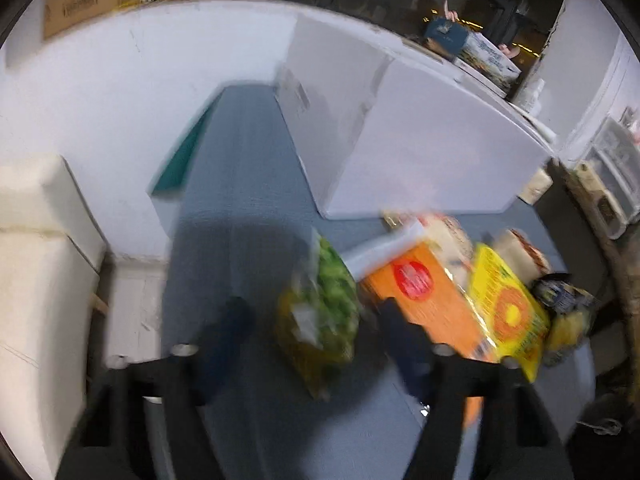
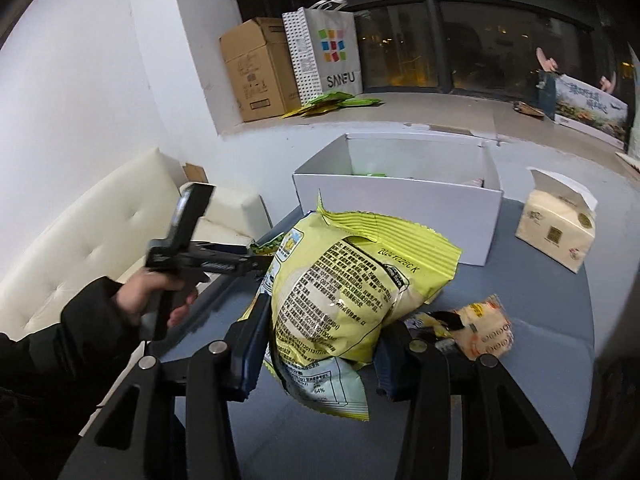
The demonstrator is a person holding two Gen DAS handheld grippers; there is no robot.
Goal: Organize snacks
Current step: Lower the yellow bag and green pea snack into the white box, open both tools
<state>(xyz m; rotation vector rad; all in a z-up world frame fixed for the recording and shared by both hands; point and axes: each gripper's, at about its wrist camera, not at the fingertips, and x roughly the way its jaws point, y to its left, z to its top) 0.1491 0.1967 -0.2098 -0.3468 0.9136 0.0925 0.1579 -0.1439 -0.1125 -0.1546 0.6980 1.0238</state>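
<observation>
Right wrist view shows the right hand-held gripper [image 2: 320, 344] squeezing a big yellow-green chip bag [image 2: 344, 288]. Both blue pads press into the puffy sides of the bag, and it looks lifted a little off the blue-grey table [image 2: 540, 292]. A good grip here is soft but firm, because too hard a squeeze could crush the chips or pop the bag. Just behind on the right lies a small pale snack pack [image 2: 480, 328]. Farther back stands the open white box [image 2: 400, 192], with some packs already inside. I think the bag should go up, over the near wall of the box, and then down into it, held level so that it does not swing. A tissue pack [image 2: 556, 232] sits to the right of the box and should be left alone.

Over on the left, a hand [image 2: 160, 296] in a dark sleeve holds the left hand-held gripper [image 1: 316, 328]. Its own view is blurry. A green-and-yellow snack bag [image 1: 324, 316] sits between its fingers, which have just been closing, but I cannot tell if the pads touch it yet. Beside it lie an orange box [image 1: 432, 304] and a yellow packet [image 1: 508, 308]. That hand should slow down so it pinches the bag in the middle.
</observation>
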